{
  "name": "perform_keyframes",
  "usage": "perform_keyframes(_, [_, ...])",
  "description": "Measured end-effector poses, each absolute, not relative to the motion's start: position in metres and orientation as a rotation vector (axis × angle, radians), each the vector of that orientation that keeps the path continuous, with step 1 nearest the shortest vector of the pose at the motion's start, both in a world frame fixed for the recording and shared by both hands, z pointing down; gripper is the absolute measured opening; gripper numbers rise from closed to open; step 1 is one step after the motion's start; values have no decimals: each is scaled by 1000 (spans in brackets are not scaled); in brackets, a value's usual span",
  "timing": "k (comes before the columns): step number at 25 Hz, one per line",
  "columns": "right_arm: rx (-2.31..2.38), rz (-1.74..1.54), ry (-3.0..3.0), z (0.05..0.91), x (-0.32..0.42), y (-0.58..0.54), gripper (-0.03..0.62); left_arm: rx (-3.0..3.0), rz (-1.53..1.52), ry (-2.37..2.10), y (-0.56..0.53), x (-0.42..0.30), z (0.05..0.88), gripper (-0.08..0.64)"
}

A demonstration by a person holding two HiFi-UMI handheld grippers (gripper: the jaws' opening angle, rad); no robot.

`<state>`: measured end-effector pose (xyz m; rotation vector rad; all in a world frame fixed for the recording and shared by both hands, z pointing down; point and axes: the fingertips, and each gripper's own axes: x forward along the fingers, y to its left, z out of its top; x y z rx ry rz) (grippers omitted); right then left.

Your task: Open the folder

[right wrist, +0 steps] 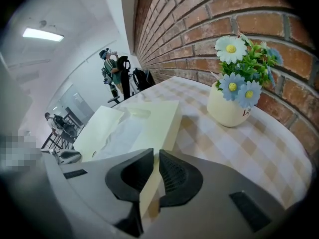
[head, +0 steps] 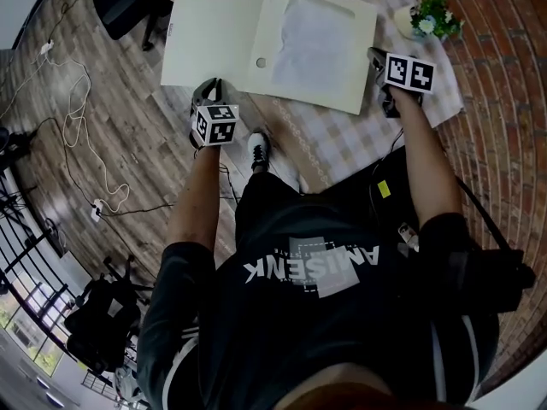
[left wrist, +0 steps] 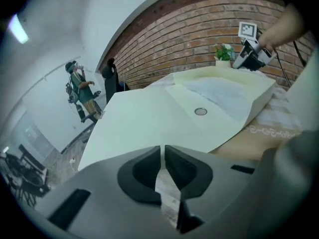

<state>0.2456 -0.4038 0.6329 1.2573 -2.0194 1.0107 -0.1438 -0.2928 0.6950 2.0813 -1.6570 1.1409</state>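
A cream folder (head: 222, 37) lies spread open on the checked tablecloth (head: 342, 135), with a round snap (head: 261, 61) near its fold and white sheets (head: 312, 28) on its right half. My left gripper (head: 215, 88) sits at the near edge of the left flap. In the left gripper view the folder (left wrist: 149, 118) lies just beyond the left gripper (left wrist: 163, 151), whose jaws stand shut with nothing between them. My right gripper (head: 376, 58) is at the folder's right edge. In the right gripper view the right gripper (right wrist: 156, 156) is shut on the folder's (right wrist: 149, 128) thin cream edge.
A small pot of blue and white flowers (head: 432, 15) stands on the table's far right corner, by the brick wall (right wrist: 199, 29). Cables (head: 77, 126) trail over the wooden floor at left. A black chair (head: 128, 2) stands beyond the table. A person (left wrist: 79, 88) stands far off.
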Motion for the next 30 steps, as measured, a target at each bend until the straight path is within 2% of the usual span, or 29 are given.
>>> perform_keyframes(5, [1264,989,-2010,633,245,-405,64,2002,927,-1480,-296,-143,699,37])
perform_keyframes(14, [1353,1022,-1995,631,246,-404,63,1998,844,-1363,-299,-148,701,37])
perform_keyframes(19, [1299,955,-1979,623,244,-396,63,2082,729,-1461,-300,-150,665,37])
perform_keyframes(30, [1385,840,-2190,540,226,-375,63,2277,472,-1508,-298,-121,567,37])
